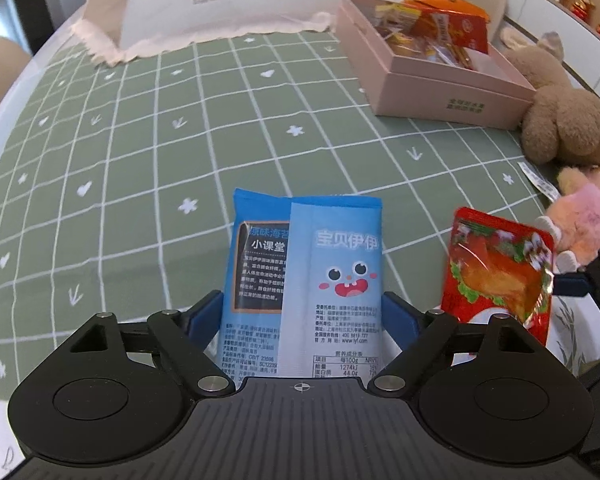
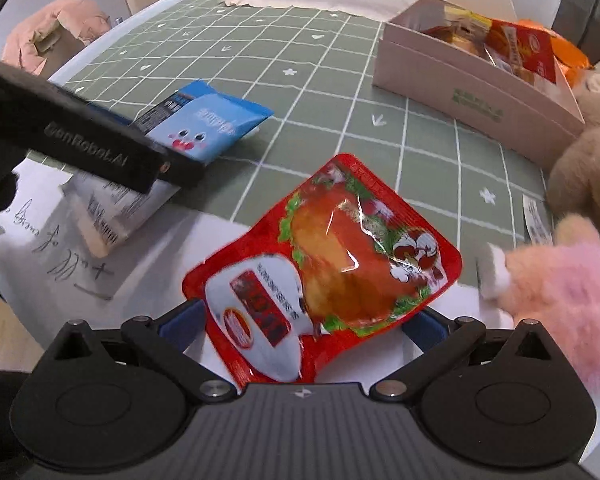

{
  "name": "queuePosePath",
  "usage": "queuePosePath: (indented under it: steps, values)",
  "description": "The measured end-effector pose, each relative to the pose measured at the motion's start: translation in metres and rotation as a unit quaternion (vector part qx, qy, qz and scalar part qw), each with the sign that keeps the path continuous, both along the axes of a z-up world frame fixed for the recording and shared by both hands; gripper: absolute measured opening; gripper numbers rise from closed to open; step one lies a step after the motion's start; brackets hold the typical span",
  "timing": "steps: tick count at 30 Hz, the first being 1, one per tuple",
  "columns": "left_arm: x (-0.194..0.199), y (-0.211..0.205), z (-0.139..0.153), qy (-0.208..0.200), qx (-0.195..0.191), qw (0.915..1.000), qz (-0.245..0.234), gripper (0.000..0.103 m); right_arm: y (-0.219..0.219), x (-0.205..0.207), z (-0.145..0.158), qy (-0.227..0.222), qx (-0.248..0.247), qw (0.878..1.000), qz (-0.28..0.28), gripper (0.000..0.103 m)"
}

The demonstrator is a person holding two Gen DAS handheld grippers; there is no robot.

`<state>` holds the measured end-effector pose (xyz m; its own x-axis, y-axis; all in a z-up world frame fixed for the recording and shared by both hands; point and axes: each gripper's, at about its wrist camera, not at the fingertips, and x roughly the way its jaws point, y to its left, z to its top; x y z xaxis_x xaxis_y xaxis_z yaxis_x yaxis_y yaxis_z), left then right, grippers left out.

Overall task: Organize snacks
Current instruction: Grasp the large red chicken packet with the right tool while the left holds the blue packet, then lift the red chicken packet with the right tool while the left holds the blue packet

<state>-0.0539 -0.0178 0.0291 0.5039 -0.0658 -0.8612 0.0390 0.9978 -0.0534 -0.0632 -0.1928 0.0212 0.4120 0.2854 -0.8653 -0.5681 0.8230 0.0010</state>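
Green checked surface [image 1: 140, 140], snacks half sorted. Left to right: blue seaweed packet [image 1: 300, 276] lies flat on the cloth, printed back up with a cartoon face, between the spread fingers of the left hand-held gripper [image 1: 302, 312]; pads look clear of it, so open, not gripping. Red chicken pouch [image 2: 324, 272], glossy with a clear window, hangs tilted in the right hand-held gripper [image 2: 308, 320], apparently clamped. Pink box [image 1: 432, 76] at far right already holds several packets. Both still need boxing.
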Motion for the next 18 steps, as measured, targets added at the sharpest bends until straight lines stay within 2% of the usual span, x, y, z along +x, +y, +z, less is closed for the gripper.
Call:
queuePosePath:
  steps: [6, 10, 11, 14, 18]
  values:
    - [-0.008, 0.015, 0.002, -0.001, -0.01, 0.9997, 0.022, 0.089, 0.016, 0.012, 0.005, -0.021, 0.002, 1.0, 0.015, 0.099]
    - [-0.01, 0.022, 0.002, 0.001, -0.015, 0.9994, 0.031, 0.089, 0.024, 0.026, 0.001, 0.008, 0.012, 1.0, -0.014, 0.1]
    - [-0.01, 0.023, 0.002, 0.001, -0.016, 0.9994, 0.032, 0.089, 0.024, 0.028, 0.0, 0.009, 0.014, 1.0, -0.026, 0.103]
    - [-0.011, 0.027, 0.001, 0.002, -0.02, 0.9993, 0.032, 0.089, 0.023, 0.03, -0.001, 0.004, 0.016, 0.999, -0.047, 0.103]
    - [-0.012, 0.031, 0.0, 0.001, -0.026, 0.9992, 0.029, 0.089, 0.025, 0.024, -0.002, -0.001, 0.003, 0.999, -0.043, 0.103]
